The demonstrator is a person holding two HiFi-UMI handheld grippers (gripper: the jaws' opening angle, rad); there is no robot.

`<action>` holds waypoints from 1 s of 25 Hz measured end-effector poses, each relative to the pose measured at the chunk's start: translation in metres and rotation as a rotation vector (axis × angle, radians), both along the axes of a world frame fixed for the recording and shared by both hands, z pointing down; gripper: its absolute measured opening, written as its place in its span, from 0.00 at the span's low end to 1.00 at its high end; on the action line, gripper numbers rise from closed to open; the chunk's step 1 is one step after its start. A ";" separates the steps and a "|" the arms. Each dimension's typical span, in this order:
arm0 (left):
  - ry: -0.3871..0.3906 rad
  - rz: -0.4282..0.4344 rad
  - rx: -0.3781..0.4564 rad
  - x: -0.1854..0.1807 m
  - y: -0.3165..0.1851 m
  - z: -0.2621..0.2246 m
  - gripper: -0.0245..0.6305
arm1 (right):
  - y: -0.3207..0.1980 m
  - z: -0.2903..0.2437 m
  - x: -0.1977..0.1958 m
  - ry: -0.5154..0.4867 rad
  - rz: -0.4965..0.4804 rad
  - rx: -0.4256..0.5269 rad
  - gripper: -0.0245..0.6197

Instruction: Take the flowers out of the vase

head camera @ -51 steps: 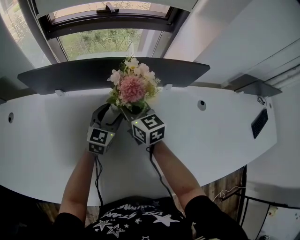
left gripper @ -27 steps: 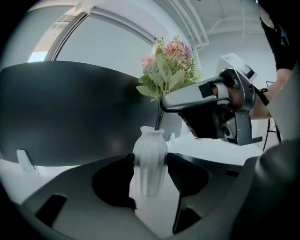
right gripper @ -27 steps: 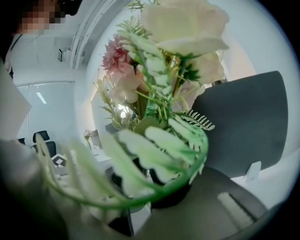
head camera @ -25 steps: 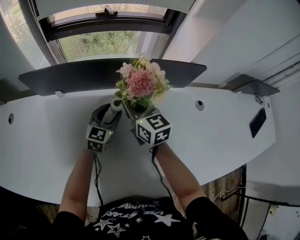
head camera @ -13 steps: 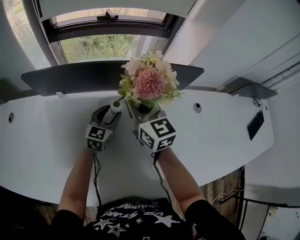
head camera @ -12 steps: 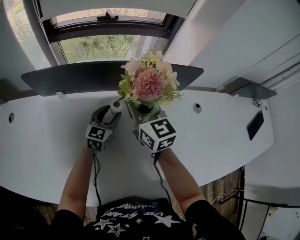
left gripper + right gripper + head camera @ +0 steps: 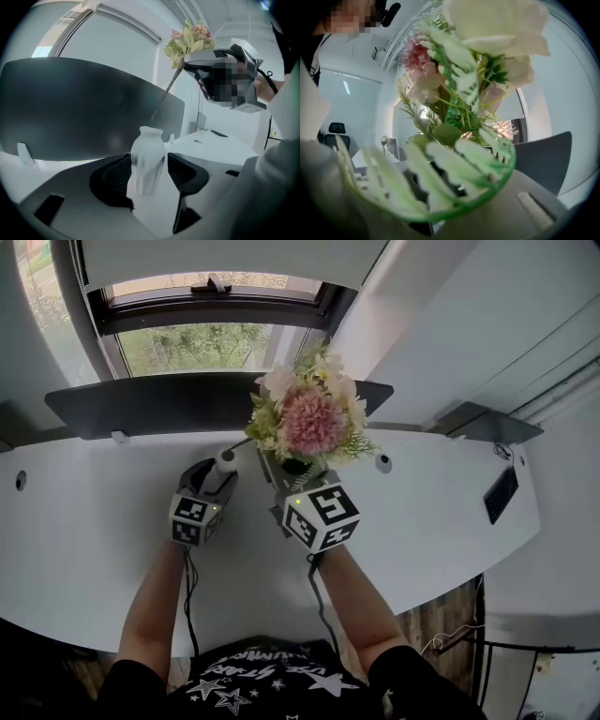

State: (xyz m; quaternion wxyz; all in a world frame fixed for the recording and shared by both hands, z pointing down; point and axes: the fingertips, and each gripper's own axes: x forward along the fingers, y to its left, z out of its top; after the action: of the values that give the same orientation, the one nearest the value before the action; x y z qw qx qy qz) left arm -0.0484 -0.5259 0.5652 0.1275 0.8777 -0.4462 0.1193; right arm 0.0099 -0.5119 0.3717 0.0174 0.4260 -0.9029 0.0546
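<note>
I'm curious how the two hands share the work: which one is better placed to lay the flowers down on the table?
The right tool, probably: it grips the flowers by the stems, clear of the vase, while the left tool is clamped on the vase.

My left gripper and right gripper are grey. Each has a white cube with black square marks, a tiny green light and a thin black cable. My black shirt has white stars.
</note>
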 end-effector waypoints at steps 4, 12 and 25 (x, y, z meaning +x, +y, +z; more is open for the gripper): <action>-0.009 -0.005 0.005 -0.002 0.004 -0.006 0.40 | 0.006 -0.012 0.006 -0.012 0.015 0.013 0.10; -0.001 -0.030 0.034 -0.014 0.031 -0.026 0.40 | 0.033 -0.020 0.010 -0.015 0.018 -0.002 0.11; 0.048 -0.020 0.060 -0.039 0.111 -0.051 0.40 | 0.099 0.000 -0.001 0.015 0.006 -0.068 0.10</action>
State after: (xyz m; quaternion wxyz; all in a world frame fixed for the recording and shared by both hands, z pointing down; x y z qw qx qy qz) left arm -0.0876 -0.4151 0.5141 0.1128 0.8793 -0.4551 0.0834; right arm 0.0086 -0.4132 0.3716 0.0382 0.4283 -0.8991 0.0820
